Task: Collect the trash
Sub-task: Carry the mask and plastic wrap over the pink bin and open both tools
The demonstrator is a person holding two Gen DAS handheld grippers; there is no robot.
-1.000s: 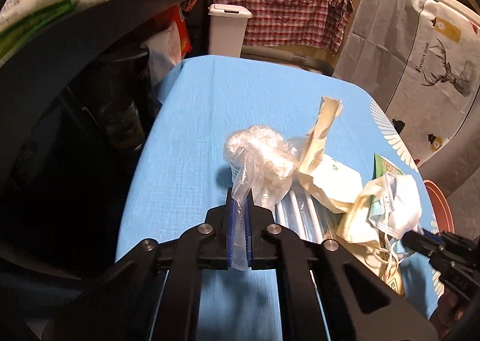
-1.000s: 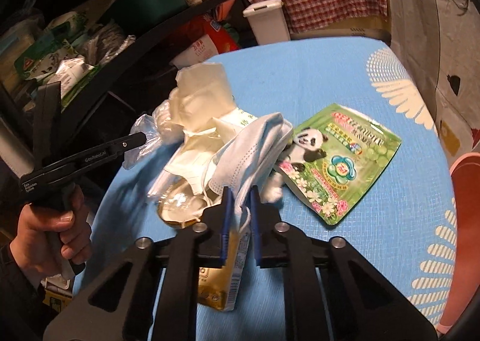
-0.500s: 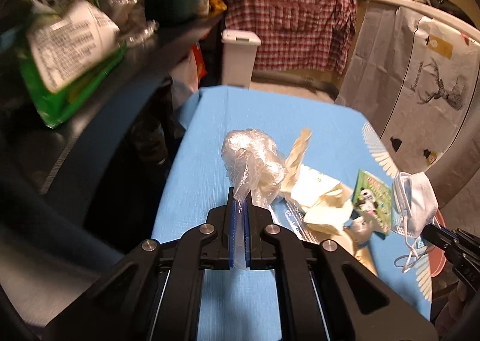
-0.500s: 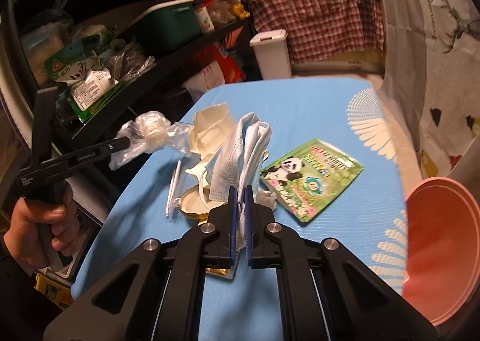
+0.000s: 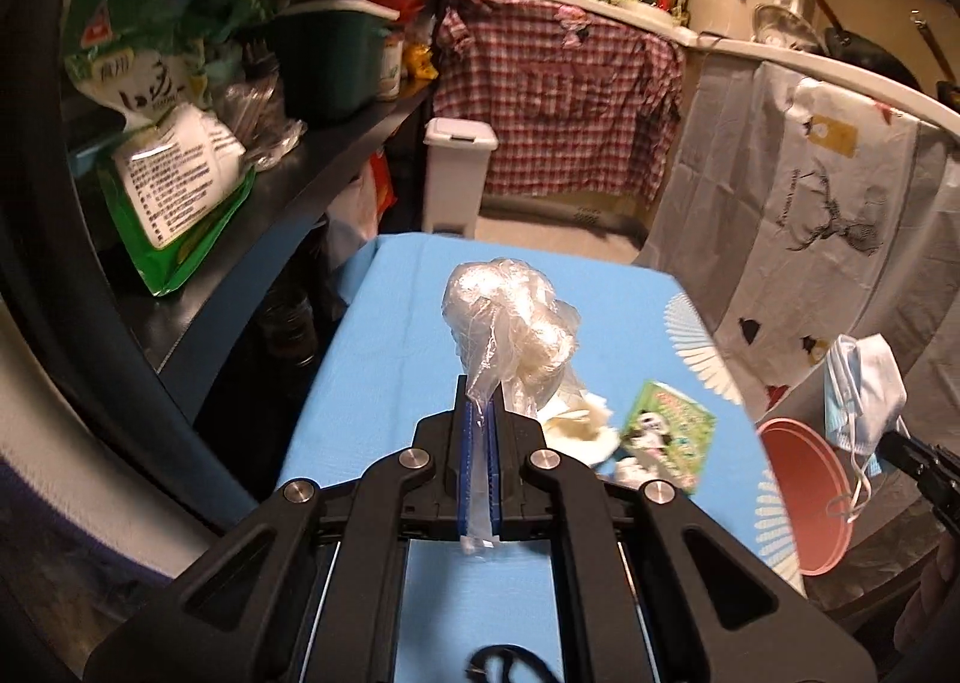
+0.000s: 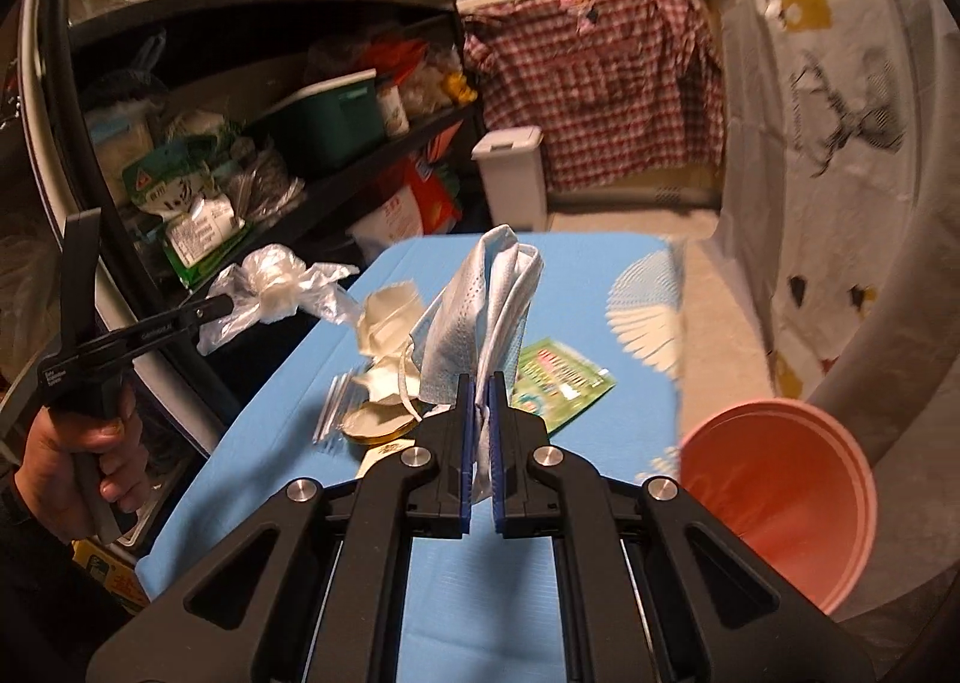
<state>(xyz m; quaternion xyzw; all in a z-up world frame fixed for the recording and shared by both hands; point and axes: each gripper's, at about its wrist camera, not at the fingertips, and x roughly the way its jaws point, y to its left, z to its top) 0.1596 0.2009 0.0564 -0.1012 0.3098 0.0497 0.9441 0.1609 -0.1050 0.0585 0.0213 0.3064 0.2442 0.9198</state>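
Note:
My left gripper (image 5: 478,413) is shut on a crumpled clear plastic bag (image 5: 510,323) and holds it above the blue table (image 5: 390,359). It also shows in the right wrist view (image 6: 270,287). My right gripper (image 6: 482,383) is shut on a blue face mask (image 6: 486,305), held up near the table's right side; the mask also shows in the left wrist view (image 5: 864,389). A pink bin (image 6: 780,497) stands beside the table at the right. On the table lie a green panda packet (image 6: 558,377), crumpled white paper (image 6: 384,323) and a gold lid (image 6: 375,419).
A dark shelf unit (image 6: 270,101) packed with bags and a green box stands along the table's left. A white pedal bin (image 5: 456,167) and a checked cloth (image 5: 558,101) are beyond the table's far end. A white deer-print sheet (image 5: 810,215) hangs at the right.
Both grippers have risen well above the table with their loads. The mask has swung right, toward the pink bin. The rest of the trash stays on the table.

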